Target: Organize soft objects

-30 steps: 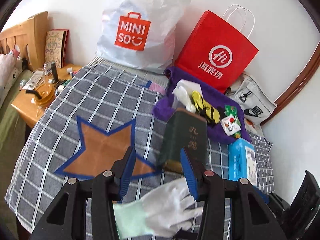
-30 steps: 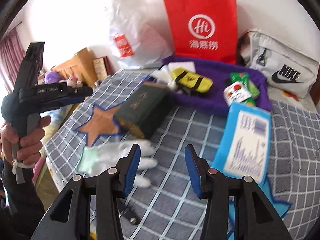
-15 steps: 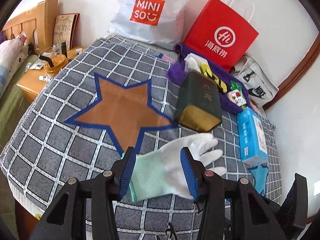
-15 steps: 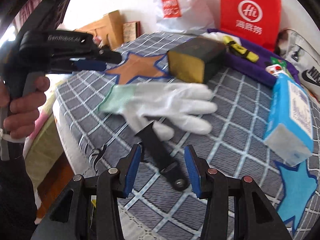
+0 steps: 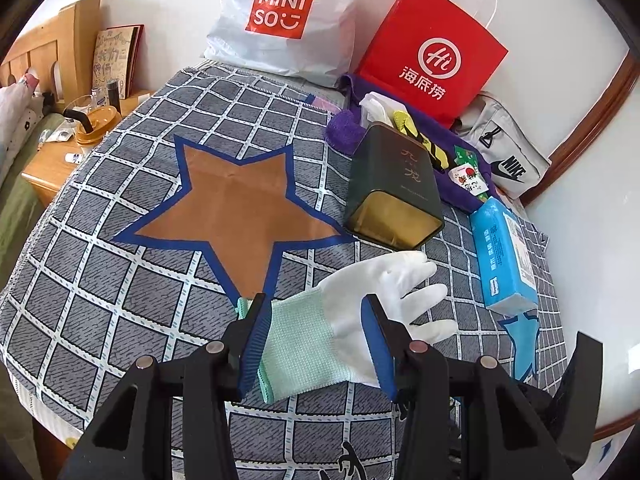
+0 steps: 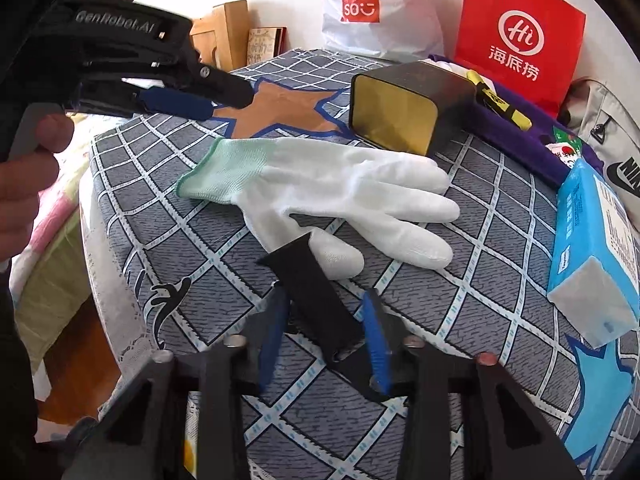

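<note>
A white glove (image 5: 360, 292) with a pale green cuff lies flat on the checked bedspread (image 5: 120, 280), fingers toward the right. My left gripper (image 5: 314, 304) hangs open over the cuff; the right wrist view shows this gripper (image 6: 224, 100) held clear above the cloth. A black strap (image 6: 316, 292) lies beside the glove's (image 6: 320, 176) thumb, near the front edge. My right gripper (image 6: 325, 300) straddles the strap. Its jaws are closing with the strap between them, and a thin gap still shows on each side.
A dark green tin (image 5: 396, 188) lies on its side behind the glove, a blue tissue pack (image 5: 504, 252) to the right. A purple cloth (image 5: 348, 136) with small items, a red paper bag (image 5: 432, 52), a white plastic bag (image 5: 280, 12) and a grey pouch (image 5: 508, 152) line the wall. A wooden bedside table (image 5: 52, 160) stands left.
Both grippers came down toward the near part of the bed. The left one now frames the glove's cuff. The right one rolled, dropped over the black strap and narrowed its jaws.
</note>
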`<state>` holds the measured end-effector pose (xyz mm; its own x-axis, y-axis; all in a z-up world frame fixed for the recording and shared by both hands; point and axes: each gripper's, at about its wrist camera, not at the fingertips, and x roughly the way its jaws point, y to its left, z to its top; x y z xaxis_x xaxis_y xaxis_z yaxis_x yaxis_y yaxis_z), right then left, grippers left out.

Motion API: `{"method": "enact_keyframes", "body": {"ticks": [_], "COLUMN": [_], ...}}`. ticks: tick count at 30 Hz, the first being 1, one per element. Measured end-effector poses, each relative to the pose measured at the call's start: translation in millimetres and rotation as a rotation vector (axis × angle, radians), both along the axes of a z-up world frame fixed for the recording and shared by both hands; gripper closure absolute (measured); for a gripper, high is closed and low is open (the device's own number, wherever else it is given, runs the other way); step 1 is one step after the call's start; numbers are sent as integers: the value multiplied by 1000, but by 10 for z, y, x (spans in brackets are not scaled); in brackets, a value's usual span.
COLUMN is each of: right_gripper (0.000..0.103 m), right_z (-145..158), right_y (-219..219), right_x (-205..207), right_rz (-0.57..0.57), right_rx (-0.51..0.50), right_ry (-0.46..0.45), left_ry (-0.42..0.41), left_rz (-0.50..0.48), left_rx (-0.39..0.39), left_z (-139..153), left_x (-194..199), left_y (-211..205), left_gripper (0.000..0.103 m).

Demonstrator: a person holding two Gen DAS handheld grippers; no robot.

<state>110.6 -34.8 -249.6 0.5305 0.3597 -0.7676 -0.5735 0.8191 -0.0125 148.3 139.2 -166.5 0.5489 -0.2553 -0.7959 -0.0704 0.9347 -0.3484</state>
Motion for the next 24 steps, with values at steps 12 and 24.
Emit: {"method": "enact_keyframes", "body": {"ticks": [12, 24], "right_gripper": [100, 100], "right_z": [159, 198], "right_y": [-582, -1434], "right_x": [103, 6], "right_rz": [-126, -340], "right_rx": [122, 107], "right_ry": [37, 4], "left_ry": [42, 54], "left_rz": [-61, -158], "left_rx": [14, 68], "left_z": [-168, -355], "left_x": [131, 261], "left_y": [-175, -539], "left_gripper": [57, 19]}}
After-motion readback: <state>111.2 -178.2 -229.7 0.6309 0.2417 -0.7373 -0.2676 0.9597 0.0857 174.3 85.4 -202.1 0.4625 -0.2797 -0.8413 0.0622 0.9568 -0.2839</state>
